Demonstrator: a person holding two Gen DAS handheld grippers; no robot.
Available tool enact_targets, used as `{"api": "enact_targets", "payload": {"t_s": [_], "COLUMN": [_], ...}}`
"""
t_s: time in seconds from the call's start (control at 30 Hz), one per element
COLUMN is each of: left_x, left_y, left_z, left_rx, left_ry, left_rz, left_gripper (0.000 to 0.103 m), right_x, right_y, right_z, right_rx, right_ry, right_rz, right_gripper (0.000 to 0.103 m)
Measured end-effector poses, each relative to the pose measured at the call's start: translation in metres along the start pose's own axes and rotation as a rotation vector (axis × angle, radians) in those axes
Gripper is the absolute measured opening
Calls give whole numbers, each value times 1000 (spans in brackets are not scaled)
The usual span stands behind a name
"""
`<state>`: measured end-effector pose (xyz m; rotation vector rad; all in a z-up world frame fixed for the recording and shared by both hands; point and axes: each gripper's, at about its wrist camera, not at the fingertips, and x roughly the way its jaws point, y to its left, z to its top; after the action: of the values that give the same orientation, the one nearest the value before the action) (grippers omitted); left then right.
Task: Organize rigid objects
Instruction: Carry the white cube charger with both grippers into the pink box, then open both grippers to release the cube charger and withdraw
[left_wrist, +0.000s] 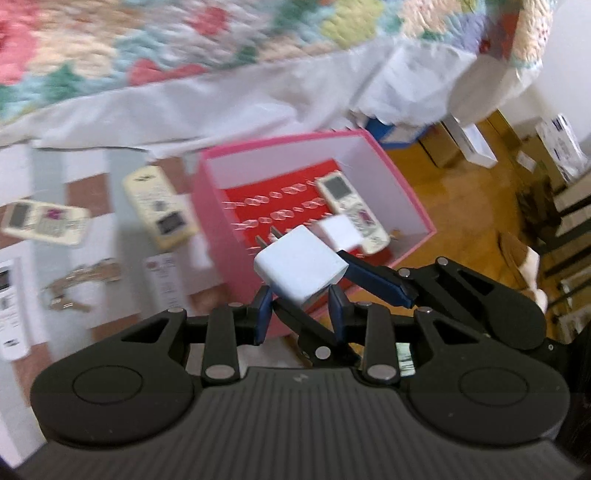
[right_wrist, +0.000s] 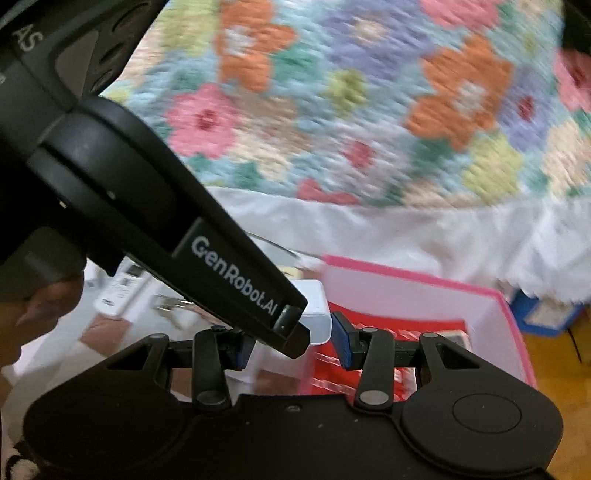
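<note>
2 hand-held grippers meet over the near edge of a pink box (left_wrist: 402, 184). The left hand-held gripper (left_wrist: 301, 301) is clamped on a white charger (left_wrist: 301, 271), prongs pointing to the far left. The right hand-held gripper (right_wrist: 291, 341) comes in from the right with its blue pads either side of the same charger; whether it squeezes it, I cannot tell. Inside the box lie 1 remote (left_wrist: 351, 208) and a small white cube (left_wrist: 340, 230). Left of the box, on the floor, lie more remotes (left_wrist: 159, 206) and keys (left_wrist: 79, 282).
</note>
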<state>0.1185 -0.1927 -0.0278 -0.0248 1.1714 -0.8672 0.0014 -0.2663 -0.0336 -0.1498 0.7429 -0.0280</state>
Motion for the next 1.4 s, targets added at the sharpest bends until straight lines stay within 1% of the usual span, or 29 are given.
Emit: {"api": "enact_targets", "payload": {"t_s": [0.1, 0.17, 0.27, 0.37, 0.43, 0.53, 0.63, 0.67, 0.7, 0.73, 0.77, 0.8, 0.83, 0.87, 0.93, 1.03, 1.17, 1.3, 1.4], "left_x": [28, 49, 85, 115, 131, 151, 165, 170, 174, 177, 179, 181, 180, 178, 168, 142, 96, 46, 6], "left_y": [-13, -17, -20, -17, -14, -11, -8, -6, -5, -4, -4, -6, -8, -11, -16, -21, -19, -11, -5], "left_z": [19, 29, 38, 43, 45, 46, 47, 47, 46, 46, 46, 46, 45, 44, 43, 43, 41, 35, 29], "left_rx": [-3, -24, -56, -114, -140, -180, -194, -202, -209, -220, -215, -200, -183, -165, -129, -68, -14, 23, 53], "left_ry": [48, 90, 176, 260, 293, 326, 356, 375, 386, 389, 386, 384, 382, 383, 366, 311, 240, 195, 155], "left_rz": [-39, -52, -52, -58, -59, -62, -54, -57, -59, -59, -48, -45, -42, -39, -38, -45, -42, -28, -5], "left_gripper": [30, 30, 31, 33, 33, 33, 34, 34, 34, 37, 40, 41, 44, 44, 48, 52, 52, 52, 52], "right_x": [10, 19, 35, 55, 68, 81, 93, 98, 100, 102, 103, 104, 104, 102, 93, 72, 47, 21, 1], "right_y": [-23, -37, -58, -77, -89, -99, -106, -107, -108, -108, -107, -106, -104, -101, -98, -93, -87, -73, -59], "right_z": [0, -2, -7, -13, -16, -22, -25, -26, -27, -28, -27, -25, -24, -22, -18, -11, -5, 6, 20], "right_rx": [6, 23, 94, 171, 212, 241, 271, 284, 303, 313, 307, 285, 260, 234, 202, 176, 115, 95, 87], "right_ry": [33, 65, 130, 210, 247, 302, 356, 387, 412, 422, 417, 426, 430, 431, 425, 392, 339, 293, 248], "right_rz": [-34, -41, -22, 2, 21, 35, 63, 72, 74, 71, 64, 46, 23, 11, 10, 38, 37, 75, 143], "right_gripper": [48, 48, 48, 48, 48, 48, 48, 48, 48, 49, 50, 51, 56, 61, 62, 63, 63, 64, 64]}}
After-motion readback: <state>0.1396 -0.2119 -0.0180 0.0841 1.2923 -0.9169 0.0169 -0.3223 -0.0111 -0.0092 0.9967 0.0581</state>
